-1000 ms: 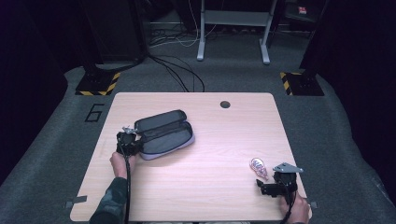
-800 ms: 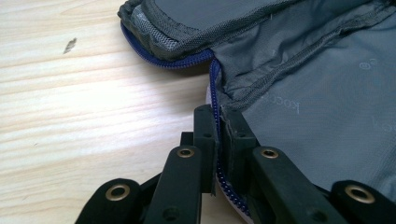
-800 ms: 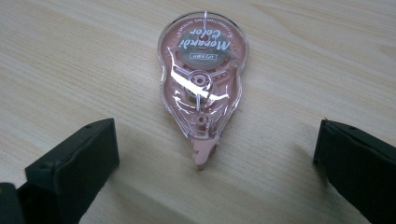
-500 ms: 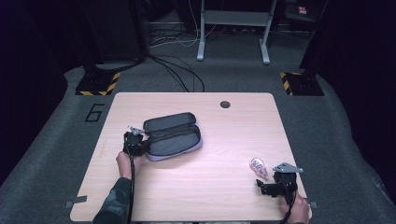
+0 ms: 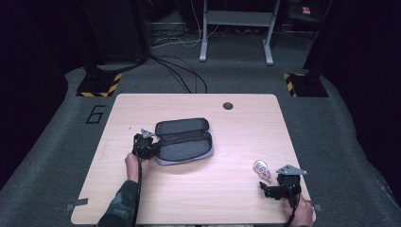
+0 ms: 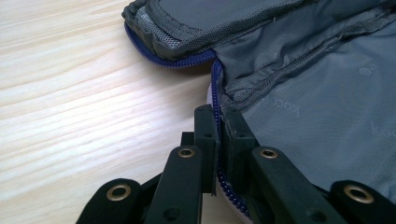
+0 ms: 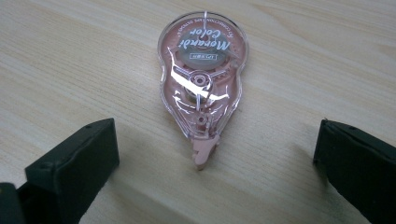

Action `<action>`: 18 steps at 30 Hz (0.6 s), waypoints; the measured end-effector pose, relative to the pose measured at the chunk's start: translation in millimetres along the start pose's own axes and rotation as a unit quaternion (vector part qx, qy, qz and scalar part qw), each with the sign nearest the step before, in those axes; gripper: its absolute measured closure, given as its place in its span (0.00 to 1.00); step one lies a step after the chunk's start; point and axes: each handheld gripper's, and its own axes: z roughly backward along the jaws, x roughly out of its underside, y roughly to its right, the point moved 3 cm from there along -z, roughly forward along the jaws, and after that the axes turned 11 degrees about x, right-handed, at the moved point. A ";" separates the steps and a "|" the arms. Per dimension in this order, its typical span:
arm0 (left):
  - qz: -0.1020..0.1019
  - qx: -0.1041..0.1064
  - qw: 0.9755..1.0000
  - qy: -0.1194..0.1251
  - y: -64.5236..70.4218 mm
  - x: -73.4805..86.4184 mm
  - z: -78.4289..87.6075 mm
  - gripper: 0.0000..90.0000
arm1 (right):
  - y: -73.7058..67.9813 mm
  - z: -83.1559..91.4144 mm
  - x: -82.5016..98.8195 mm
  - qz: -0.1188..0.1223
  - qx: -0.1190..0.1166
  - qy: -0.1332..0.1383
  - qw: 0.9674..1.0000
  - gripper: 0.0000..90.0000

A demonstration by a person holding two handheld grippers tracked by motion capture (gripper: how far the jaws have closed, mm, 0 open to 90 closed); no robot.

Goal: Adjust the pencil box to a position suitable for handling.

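Step in hand: left gripper [image 6: 218,135] clenched on the pencil case [image 5: 184,142] rim at frame centre-left. Right gripper [image 7: 215,154] released, jaws wide, facing the correction tape [image 7: 201,79]. Next: grasp tape.

Black-and-yellow striped floor blocks [image 5: 100,85], white stand legs [image 5: 204,29] beyond table [image 5: 246,127].

At the bottom centre of the frame the left gripper [image 6: 218,123] has its two black jaws pressed together on the edge of a grey fabric pouch [image 6: 317,93], pinching it right along the blue zipper [image 6: 215,79] that runs up between them. The pouch fills the right and upper part of the frame, its opened flap folded back across the top, with faint printed lettering on the inner lining at the right. The left side shows the pale wooden table [image 6: 84,102].
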 end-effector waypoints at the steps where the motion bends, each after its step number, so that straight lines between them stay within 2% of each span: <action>1: -0.001 0.002 1.000 -0.002 1.3 -0.3 -0.6 0.96 | 0.1 0.1 0.0 0.000 0.000 0.000 1.000 0.00; 3: -0.001 0.008 1.000 0.000 5.5 -1.4 -3.0 0.96 | 0.1 0.1 0.0 0.000 0.000 0.000 1.000 0.00; 10: -0.022 0.020 1.000 -0.001 16.7 -5.9 -10.3 0.96 | 0.0 0.0 0.0 0.000 0.000 0.000 1.000 0.00; 11: -0.030 0.023 0.999 -0.003 19.4 -7.1 -12.0 0.96 | 0.0 0.0 0.0 0.000 0.000 0.000 1.000 0.00; 13: -0.028 0.023 0.999 0.000 21.0 -7.5 -13.3 0.96 | 0.0 0.0 0.0 0.000 0.000 0.000 1.000 0.00; 15: -0.043 0.029 0.999 -0.003 24.8 -9.4 -15.7 0.96 | 0.1 0.0 0.0 0.000 0.000 0.000 1.000 0.00; 18: -0.046 0.033 0.998 -0.008 26.7 -10.4 -16.4 0.96 | 0.0 0.0 0.0 -0.001 0.000 0.000 1.000 0.00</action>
